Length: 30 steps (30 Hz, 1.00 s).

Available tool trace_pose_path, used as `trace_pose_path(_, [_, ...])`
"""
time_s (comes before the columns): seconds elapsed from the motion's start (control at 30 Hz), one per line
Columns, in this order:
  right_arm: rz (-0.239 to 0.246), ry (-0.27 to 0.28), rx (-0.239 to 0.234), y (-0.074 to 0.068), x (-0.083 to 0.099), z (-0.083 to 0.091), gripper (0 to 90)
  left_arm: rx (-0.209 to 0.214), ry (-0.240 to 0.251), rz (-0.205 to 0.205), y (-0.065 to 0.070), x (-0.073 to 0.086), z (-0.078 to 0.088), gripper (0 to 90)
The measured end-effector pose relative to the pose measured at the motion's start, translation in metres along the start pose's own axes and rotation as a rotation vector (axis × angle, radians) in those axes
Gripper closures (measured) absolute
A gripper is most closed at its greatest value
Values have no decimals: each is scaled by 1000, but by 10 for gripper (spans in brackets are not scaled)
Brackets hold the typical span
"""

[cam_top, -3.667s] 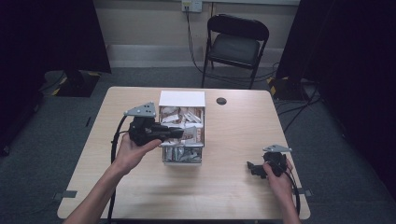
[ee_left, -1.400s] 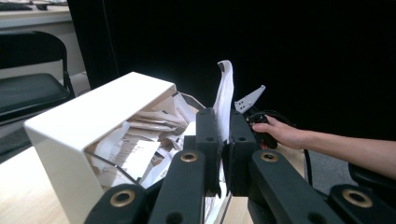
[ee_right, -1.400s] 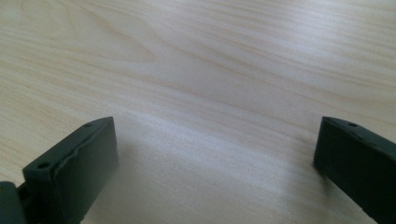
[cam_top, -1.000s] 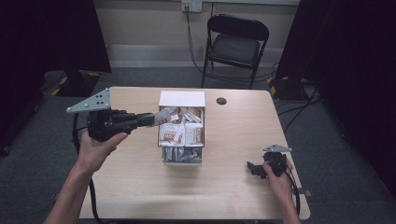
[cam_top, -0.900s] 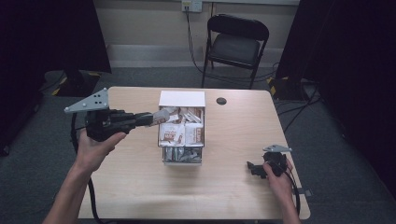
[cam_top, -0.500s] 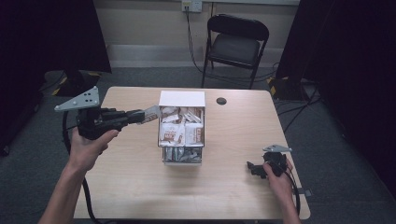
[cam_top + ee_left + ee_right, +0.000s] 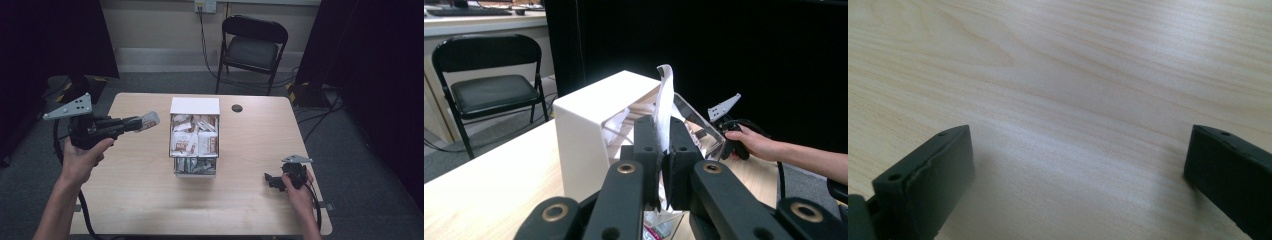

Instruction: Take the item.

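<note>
My left gripper (image 7: 134, 123) hangs above the table's left side, shut on a small white packet (image 7: 148, 119). The same packet (image 7: 665, 107) stands on edge between the jaws in the left gripper view, with the box behind it. A white and clear box (image 7: 195, 105) full of snack packets (image 7: 194, 142) stands mid-table. My right gripper (image 7: 270, 180) rests low at the table's front right, jaws spread wide and open over bare wood (image 7: 1073, 100), nothing between them.
A black folding chair (image 7: 252, 47) stands behind the table. A small black disc (image 7: 237, 108) lies to the right of the box. The light wooden table (image 7: 130, 200) has free room left and front of the box.
My left gripper has drawn back from over the box to the left, carrying a white packet out with it. The right gripper has not moved.
</note>
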State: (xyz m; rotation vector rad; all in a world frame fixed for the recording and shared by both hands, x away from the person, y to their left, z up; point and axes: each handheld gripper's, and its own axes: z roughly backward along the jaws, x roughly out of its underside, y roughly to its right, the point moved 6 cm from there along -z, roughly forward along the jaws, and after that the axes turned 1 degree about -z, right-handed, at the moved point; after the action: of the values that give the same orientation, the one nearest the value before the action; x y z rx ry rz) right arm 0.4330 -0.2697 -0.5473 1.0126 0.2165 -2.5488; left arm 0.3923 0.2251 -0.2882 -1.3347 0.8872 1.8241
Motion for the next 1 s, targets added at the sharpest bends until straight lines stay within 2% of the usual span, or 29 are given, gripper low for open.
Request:
trace_pose_path(0.27, [0,0,0,0,0,0,0,-24,-11,17,-7,6,1,865])
trace_pose_path(0.33, [1,0,0,0,0,0,0,-46,-25,10,-9,7,1,865])
trace_pose_path(0.57, [1,0,0,0,0,0,0,-47,-27,28,-17,15,0,865])
trace_pose_path(1.0, [0,1,0,0,0,0,0,-93,-75,71,-34,33,-6,865])
